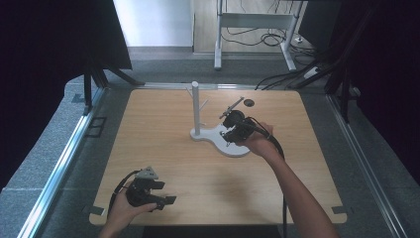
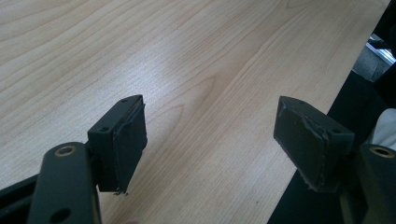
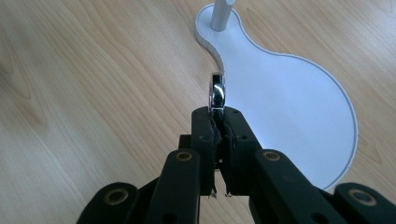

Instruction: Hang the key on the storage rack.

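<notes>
A white stand rises mid-table with an upright post (image 1: 195, 106) bearing small side pegs. Its flat white base (image 1: 210, 135) widens into a round pad (image 3: 289, 102); the foot of the post (image 3: 221, 11) is at the top of the right gripper view. My right gripper (image 1: 232, 130) hovers over that pad's left rim, shut (image 3: 217, 116) on a small shiny metal piece (image 3: 216, 91) that sticks out past the tips edge-on. My left gripper (image 1: 164, 192) rests near the table's front left, open (image 2: 210, 126), with bare wood between its pads (image 2: 128, 140).
The light wooden table (image 1: 163, 148) has a small dark disc (image 1: 249, 103) at the back, right of the stand. Metal rails run along both sides, and cables and a desk frame lie on the floor beyond. The table's front edge (image 2: 299, 177) runs just beside the left gripper.
</notes>
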The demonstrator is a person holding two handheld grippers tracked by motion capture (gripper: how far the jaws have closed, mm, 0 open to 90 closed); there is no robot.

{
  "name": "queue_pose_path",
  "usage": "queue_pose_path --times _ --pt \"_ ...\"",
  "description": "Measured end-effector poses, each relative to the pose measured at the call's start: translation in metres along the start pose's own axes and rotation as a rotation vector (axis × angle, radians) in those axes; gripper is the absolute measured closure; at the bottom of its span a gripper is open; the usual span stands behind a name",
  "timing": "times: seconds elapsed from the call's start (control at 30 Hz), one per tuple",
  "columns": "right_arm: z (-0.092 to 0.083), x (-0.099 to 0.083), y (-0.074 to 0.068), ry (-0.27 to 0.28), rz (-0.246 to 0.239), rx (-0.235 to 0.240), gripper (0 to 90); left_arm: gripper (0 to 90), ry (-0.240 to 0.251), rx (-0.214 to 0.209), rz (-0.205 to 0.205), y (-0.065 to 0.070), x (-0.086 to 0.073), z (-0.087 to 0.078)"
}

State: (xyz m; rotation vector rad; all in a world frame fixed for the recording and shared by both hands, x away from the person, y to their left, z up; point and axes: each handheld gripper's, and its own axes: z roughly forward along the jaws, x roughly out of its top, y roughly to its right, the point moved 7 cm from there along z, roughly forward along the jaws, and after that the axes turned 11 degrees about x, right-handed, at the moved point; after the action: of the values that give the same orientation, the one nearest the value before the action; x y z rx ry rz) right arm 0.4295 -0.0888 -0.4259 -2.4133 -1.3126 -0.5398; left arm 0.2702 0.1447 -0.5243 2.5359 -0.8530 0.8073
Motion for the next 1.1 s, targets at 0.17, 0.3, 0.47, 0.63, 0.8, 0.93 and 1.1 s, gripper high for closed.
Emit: queue_pose_path --times 0.17,0.3,0.47,0.63,0.8,0.93,1.1 --pt "-0.003 0.008 0.003 0.015 0.017 0.008 84.0 26.1 -0.002 0.0 0.002 0.0 0.0 0.0" --pt "-0.004 0.014 0.006 0.025 0.021 0.008 84.0 26.1 0.003 -0.002 -0.002 0.0 0.0 0.0" --pt "-0.003 0.02 0.01 0.026 0.029 0.005 84.0 26.1 0.007 -0.001 -0.003 0.0 0.0 -0.001" --pt "0.0 0.025 0.014 0.025 0.032 0.003 84.0 26.1 0.008 -0.002 -0.002 -0.001 0.0 -0.001" --pt "0.001 0.032 0.019 0.048 0.038 0.015 84.0 26.0 0.007 -0.003 -0.002 -0.001 0.0 -0.002" --pt "0.003 0.037 0.024 0.052 0.05 0.014 84.0 26.1 0.006 -0.003 -0.001 -0.002 0.0 -0.002" --pt "0.006 0.04 0.031 0.057 0.07 0.009 84.0 26.1 0.007 -0.004 -0.001 -0.002 0.0 -0.002"
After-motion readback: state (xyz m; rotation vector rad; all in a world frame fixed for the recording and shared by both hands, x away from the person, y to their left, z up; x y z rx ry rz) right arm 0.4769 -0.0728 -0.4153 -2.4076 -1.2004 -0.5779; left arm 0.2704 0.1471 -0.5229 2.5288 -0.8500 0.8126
